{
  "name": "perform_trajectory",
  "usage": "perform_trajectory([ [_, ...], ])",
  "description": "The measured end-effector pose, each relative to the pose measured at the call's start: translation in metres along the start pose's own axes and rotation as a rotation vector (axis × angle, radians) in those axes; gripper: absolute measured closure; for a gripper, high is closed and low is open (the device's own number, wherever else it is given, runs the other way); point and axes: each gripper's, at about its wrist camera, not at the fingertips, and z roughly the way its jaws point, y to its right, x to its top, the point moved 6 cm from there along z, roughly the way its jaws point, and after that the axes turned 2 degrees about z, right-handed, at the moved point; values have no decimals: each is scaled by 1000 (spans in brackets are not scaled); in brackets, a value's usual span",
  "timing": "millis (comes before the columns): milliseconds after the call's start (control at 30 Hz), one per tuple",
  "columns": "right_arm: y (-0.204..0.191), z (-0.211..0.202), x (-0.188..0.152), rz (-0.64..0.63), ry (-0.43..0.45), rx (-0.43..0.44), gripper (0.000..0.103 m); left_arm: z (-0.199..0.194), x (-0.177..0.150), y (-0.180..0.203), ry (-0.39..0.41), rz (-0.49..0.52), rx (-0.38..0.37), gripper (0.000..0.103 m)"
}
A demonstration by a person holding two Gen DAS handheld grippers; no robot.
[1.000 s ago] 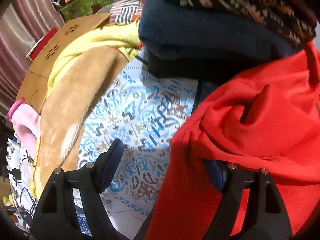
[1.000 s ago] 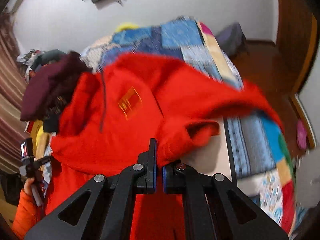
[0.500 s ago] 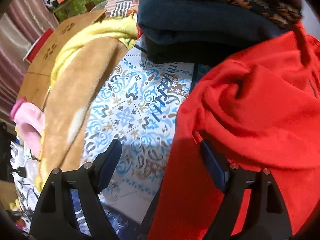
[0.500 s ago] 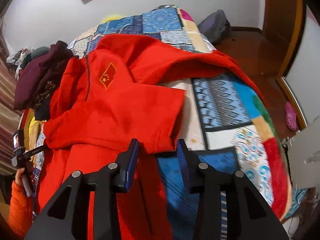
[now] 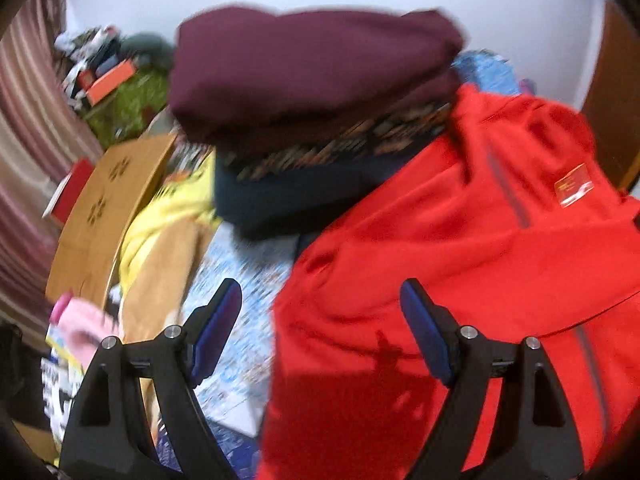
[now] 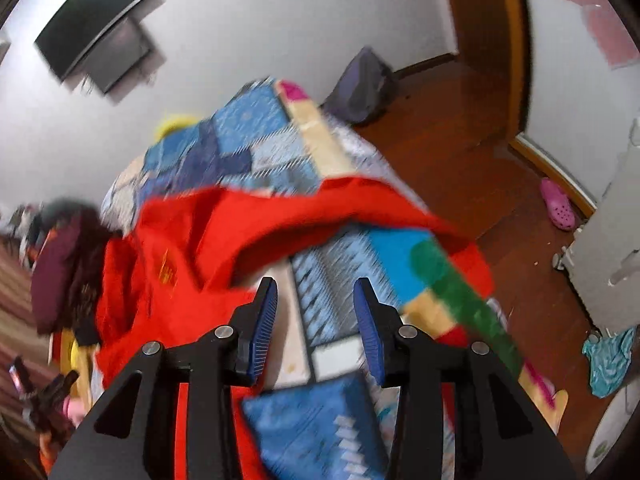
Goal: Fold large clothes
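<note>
A red zip jacket [image 5: 460,240] with a small chest badge lies spread on the patchwork quilt [image 6: 340,264] of a bed. In the left wrist view my left gripper [image 5: 320,320] hangs wide open above the jacket's left edge, with nothing between its blue pads. In the right wrist view the red jacket [image 6: 192,248] is at the left, and one sleeve [image 6: 340,204] stretches right across the quilt. My right gripper [image 6: 316,316] stands partly open over bare quilt just below that sleeve, holding nothing.
A stack of folded clothes [image 5: 312,64], maroon on top, sits behind the jacket. A yellow and tan blanket [image 5: 160,248] and a cardboard box [image 5: 108,200] lie left of it. On the wooden floor to the right are a grey bag [image 6: 360,88] and a pink clog [image 6: 558,204].
My right gripper has let go of the red sleeve, opened and swung right over the quilt. My left gripper has stayed open, risen and tipped up, bringing the clothes stack and wall into view.
</note>
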Motion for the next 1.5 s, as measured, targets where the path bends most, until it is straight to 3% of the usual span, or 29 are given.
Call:
perform_trajectory([
  [200, 24, 17, 32, 115, 18, 16, 67, -7, 30, 53, 65, 79, -57, 22],
  [367, 61, 48, 48, 312, -11, 37, 67, -2, 36, 83, 59, 112, -98, 22],
  [733, 103, 147, 31, 558, -240, 35, 67, 24, 24, 90, -3, 124, -97, 22],
  [867, 110, 160, 37, 582, -224, 15, 65, 32, 21, 87, -22, 103, -98, 22],
  [900, 112, 163, 40, 580, -219, 2, 67, 33, 20, 86, -25, 98, -97, 22],
  [933, 113, 165, 44, 578, -206, -7, 76, 34, 19, 85, -28, 94, -98, 22],
  [967, 114, 166, 47, 573, -199, -15, 91, 34, 18, 84, -31, 91, -97, 22],
  [1000, 113, 167, 49, 569, -195, -23, 95, 35, 18, 84, -32, 91, -95, 22],
  [1100, 105, 157, 64, 510, -143, -37, 97, 33, 17, 81, -29, 93, -85, 22],
  [1267, 73, 95, 108, 331, 56, -46, 99, 27, 19, 75, -20, 78, -80, 22],
  [1500, -4, -2, 141, 131, 204, 129, 99, 13, 18, 74, 1, 55, -100, 22],
])
